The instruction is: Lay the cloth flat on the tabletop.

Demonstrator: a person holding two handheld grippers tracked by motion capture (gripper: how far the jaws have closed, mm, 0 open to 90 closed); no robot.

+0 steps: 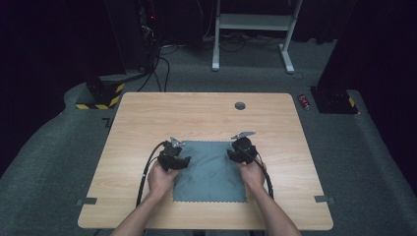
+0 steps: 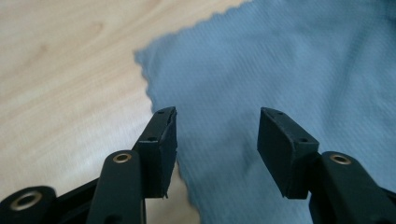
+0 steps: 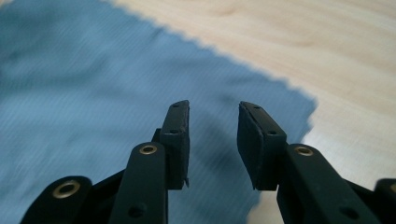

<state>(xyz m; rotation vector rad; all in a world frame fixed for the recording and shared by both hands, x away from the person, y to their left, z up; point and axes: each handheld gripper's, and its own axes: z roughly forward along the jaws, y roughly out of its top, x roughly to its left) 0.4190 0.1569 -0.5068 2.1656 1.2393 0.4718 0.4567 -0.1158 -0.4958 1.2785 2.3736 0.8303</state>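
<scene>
A grey-blue cloth [image 1: 211, 173] with zigzag edges lies flat on the near middle of the wooden table [image 1: 196, 113]. My left gripper [image 1: 181, 161] is over the cloth's far left corner, held in a hand. In the left gripper view the left gripper [image 2: 217, 126] stands open just above the cloth [image 2: 280, 56], near its left edge, with nothing between the pads. My right gripper [image 1: 235, 154] is at the cloth's far right corner. In the right gripper view the right gripper [image 3: 214, 126] is open with a narrower gap, low over the cloth [image 3: 70, 93] near its corner.
A round cable hole [image 1: 240, 105] sits near the table's far edge. Tape marks [image 1: 86, 200] lie at the near corners. On the grey carpet beyond stand a white desk frame [image 1: 253, 22], cables, and a red can [image 1: 305, 102].
</scene>
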